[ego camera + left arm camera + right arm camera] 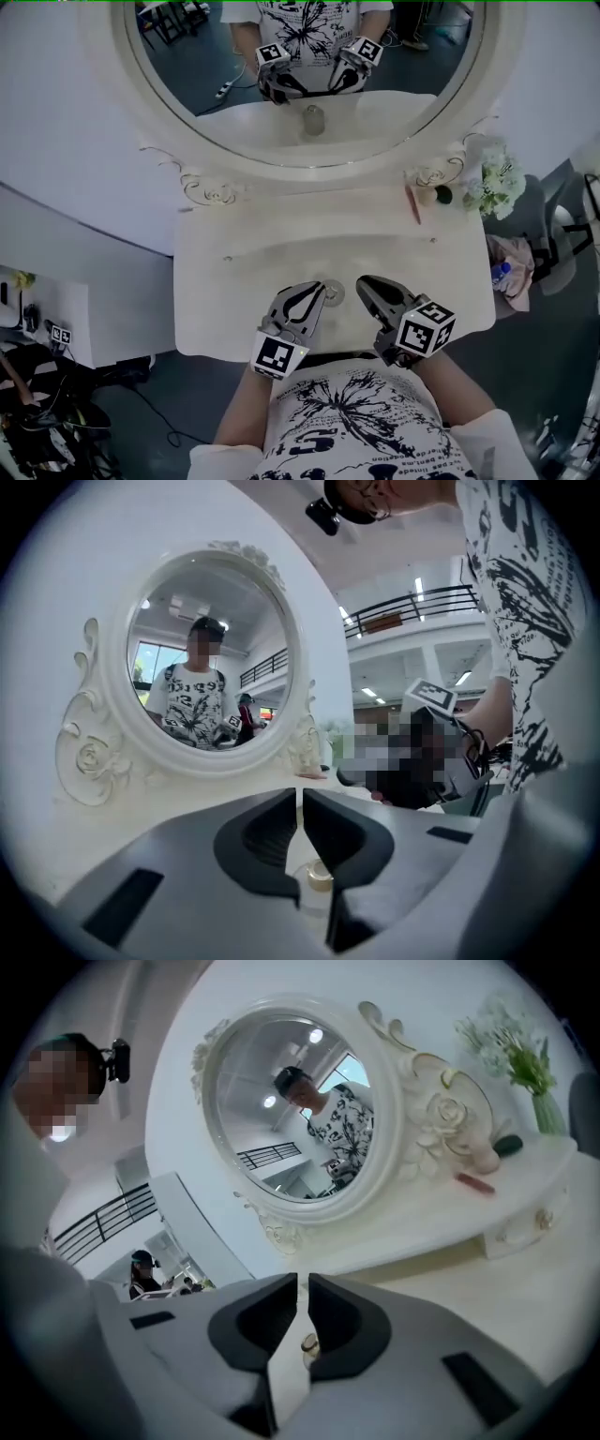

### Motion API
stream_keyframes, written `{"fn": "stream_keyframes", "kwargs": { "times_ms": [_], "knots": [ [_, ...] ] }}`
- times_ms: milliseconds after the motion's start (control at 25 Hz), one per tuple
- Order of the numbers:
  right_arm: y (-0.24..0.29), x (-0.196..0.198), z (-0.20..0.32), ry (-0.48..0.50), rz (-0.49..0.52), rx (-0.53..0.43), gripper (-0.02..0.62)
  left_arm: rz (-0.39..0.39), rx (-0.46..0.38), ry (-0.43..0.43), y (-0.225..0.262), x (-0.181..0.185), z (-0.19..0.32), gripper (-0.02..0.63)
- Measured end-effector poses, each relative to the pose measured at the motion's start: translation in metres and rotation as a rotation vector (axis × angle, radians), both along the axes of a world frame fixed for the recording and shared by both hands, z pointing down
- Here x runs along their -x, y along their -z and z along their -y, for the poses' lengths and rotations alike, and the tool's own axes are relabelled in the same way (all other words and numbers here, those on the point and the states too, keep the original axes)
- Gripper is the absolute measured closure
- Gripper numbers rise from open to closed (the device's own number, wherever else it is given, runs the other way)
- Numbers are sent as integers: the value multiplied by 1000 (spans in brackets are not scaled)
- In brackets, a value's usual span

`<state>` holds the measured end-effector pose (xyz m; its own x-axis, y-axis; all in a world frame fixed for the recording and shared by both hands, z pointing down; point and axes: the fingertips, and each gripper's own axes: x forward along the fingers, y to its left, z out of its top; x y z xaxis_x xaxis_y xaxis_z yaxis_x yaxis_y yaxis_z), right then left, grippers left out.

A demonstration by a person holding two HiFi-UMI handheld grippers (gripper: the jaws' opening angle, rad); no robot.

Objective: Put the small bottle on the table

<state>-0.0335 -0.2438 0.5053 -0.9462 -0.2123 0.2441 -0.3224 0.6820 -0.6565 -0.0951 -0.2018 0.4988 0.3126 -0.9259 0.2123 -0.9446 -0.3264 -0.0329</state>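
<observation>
The small bottle (333, 292), clear with a pale gold cap, stands upright on the cream vanity table (234, 300) near its front edge, between my two grippers. My left gripper (314, 289) is just left of it, jaws shut with nothing in them. My right gripper (366, 282) is just right of it, also shut and empty. In the left gripper view the bottle (320, 876) shows low behind the closed left gripper (300, 799). In the right gripper view the bottle (308, 1344) peeks through the gap under the closed right gripper (303, 1283).
A round ornate mirror (309, 84) rises behind a raised shelf (281, 202). On the shelf's right end lie a pink stick (413, 203), two small round items (427, 196) and white flowers (497, 183). The floor at the left holds cables and clutter.
</observation>
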Motion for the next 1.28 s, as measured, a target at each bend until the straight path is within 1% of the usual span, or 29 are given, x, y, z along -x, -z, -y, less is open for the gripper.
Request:
{"fn": "stream_keyframes", "kwargs": {
  "times_ms": [120,280,360,480,600,720,800,880,1000,1280],
  "knots": [
    [21,-4,-1,-13,-20,-155,548,3,-9,56,16,9,-3,577],
    [51,-11,4,-59,-81,-427,548,-73,16,47,46,9,-9,581],
    [64,-16,8,-91,-110,-540,548,-76,20,60,61,11,-10,583],
    [77,-21,9,-105,-119,-632,550,-30,9,108,77,18,-10,583],
    [84,-24,8,-107,-147,-707,563,-31,-13,147,86,22,-13,583],
    [88,-28,8,-126,-190,-769,576,-34,-9,186,87,24,-15,583],
    [91,-28,8,-127,-199,-787,577,-36,-13,211,88,25,-16,584],
    [91,-29,8,-129,-196,-774,578,-36,-22,222,91,25,-17,584],
    [92,-31,7,-136,-187,-752,578,-16,-28,230,92,22,-18,586],
    [96,-33,11,-143,-183,-742,578,4,-42,215,94,14,-18,586]
  ]
}}
